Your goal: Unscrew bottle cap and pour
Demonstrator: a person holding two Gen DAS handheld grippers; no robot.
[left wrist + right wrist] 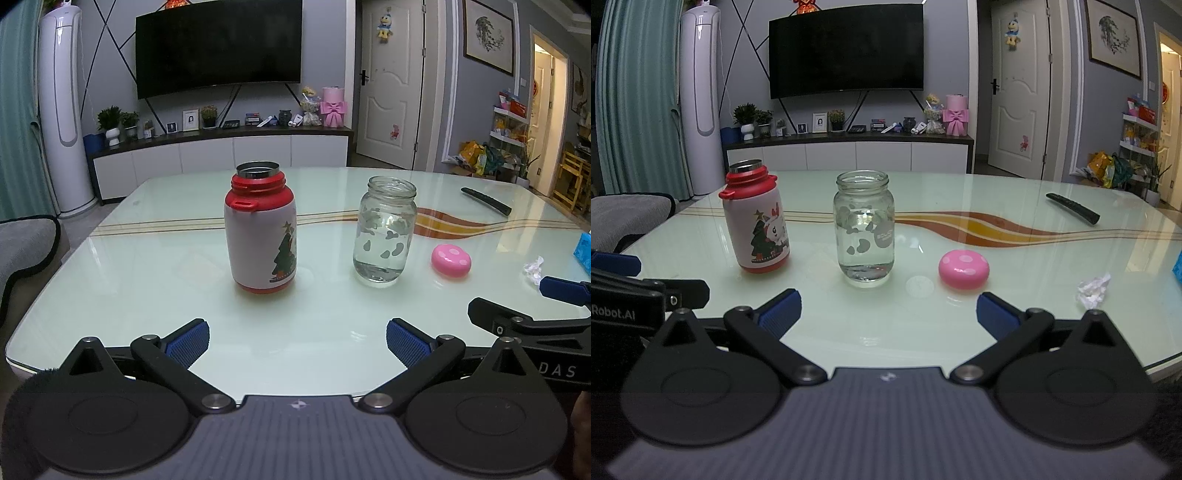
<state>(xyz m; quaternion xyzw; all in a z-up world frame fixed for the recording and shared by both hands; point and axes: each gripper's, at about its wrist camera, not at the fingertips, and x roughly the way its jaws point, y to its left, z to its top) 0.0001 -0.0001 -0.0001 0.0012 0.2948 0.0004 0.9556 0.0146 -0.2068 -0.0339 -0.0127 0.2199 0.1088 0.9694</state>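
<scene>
A red and white bottle [260, 236] with a Christmas-tree print stands upright on the glass table, its steel mouth uncapped; it also shows in the right wrist view [757, 221]. To its right stands an open clear glass jar [385, 232] [865, 229] holding some water. A pink dotted cap [451, 260] [963, 268] lies on the table right of the jar. My left gripper [297, 344] is open and empty, near the table's front edge, well short of the bottle. My right gripper [888, 312] is open and empty, in front of the jar and cap.
A black remote [485, 200] [1073, 208] lies at the far right of the table [147, 280]. A crumpled tissue [1092, 290] and a blue box [583, 249] are at the right edge. A grey sofa [26, 247] is to the left.
</scene>
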